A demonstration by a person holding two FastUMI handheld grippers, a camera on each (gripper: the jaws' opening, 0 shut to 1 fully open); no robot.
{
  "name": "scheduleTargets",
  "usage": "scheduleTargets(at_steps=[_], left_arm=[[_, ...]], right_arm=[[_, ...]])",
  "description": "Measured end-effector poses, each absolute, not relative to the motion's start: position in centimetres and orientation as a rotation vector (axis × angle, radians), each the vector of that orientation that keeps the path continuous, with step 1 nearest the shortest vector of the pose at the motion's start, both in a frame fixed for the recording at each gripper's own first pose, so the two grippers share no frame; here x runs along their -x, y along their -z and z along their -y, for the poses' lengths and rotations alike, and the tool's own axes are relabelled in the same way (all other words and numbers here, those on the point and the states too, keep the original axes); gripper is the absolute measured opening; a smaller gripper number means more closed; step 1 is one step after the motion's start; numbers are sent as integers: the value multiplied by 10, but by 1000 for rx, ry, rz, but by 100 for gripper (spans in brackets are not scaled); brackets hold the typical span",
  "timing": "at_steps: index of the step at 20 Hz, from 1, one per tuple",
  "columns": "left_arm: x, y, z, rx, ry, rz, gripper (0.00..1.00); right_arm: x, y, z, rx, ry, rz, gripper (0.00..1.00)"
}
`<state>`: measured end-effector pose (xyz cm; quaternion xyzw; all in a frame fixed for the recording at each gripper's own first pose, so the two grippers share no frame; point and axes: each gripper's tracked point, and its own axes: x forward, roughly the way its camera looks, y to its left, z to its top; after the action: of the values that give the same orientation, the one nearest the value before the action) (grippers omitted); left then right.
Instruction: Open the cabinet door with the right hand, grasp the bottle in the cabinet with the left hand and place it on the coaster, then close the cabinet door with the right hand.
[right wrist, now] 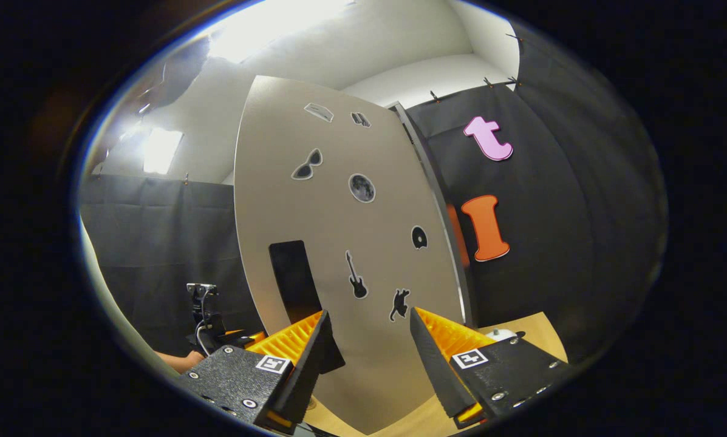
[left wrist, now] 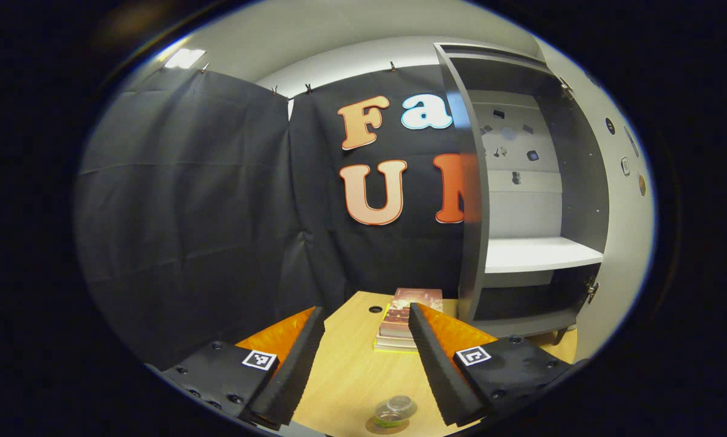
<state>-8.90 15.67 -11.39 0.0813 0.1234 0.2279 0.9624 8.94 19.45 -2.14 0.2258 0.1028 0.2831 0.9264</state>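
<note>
Already out of the cabinet (left wrist: 521, 255), the bottle (left wrist: 393, 411) stands on the bench (left wrist: 351, 364) below the left hand-held gripper (left wrist: 366, 358), wide, empty; right hand-held gripper (right wrist: 368, 358), also wide, faces the door (right wrist: 339, 243), prob. to close it.

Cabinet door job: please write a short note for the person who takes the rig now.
Left claw: open, holds nothing, above the table.
Right claw: open, facing the cabinet door, not gripping it.
The cabinet is open and its white shelf is bare.
The bottle stands on the table under the left claw, seemingly on the coaster.
Done: door opened, bottle taken out.
Left: close the door with the right claw.
</note>
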Motion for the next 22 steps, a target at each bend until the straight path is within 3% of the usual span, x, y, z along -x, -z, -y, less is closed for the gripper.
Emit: scheduleTargets(at_steps=[2,3,4,9,10,11,12,22], left_arm=[[83,118,-165,-156,-450,-251,92],[81,121,-169,-152,-445,-256,92],[80,124,-174,-150,-446,-259,88],[82,135,-190,-127,-447,-279,95],[83,137,-195,-127,-447,-279,92],[83,138,-200,-123,-450,-280,95],[85,141,-204,-116,-453,-281,92],[103,157,-248,-116,-475,-321,92]], right_arm=[[-93,21,-205,-465,-589,-221,82],[-92,21,-210,-459,-598,-231,92],[-95,22,-214,-458,-607,-244,82],[-111,26,-238,-490,-634,-282,85],[-113,28,-239,-477,-636,-282,96],[-118,33,-240,-465,-625,-290,98],[-123,37,-244,-466,-622,-309,91],[-132,37,-282,-471,-662,-359,93]])
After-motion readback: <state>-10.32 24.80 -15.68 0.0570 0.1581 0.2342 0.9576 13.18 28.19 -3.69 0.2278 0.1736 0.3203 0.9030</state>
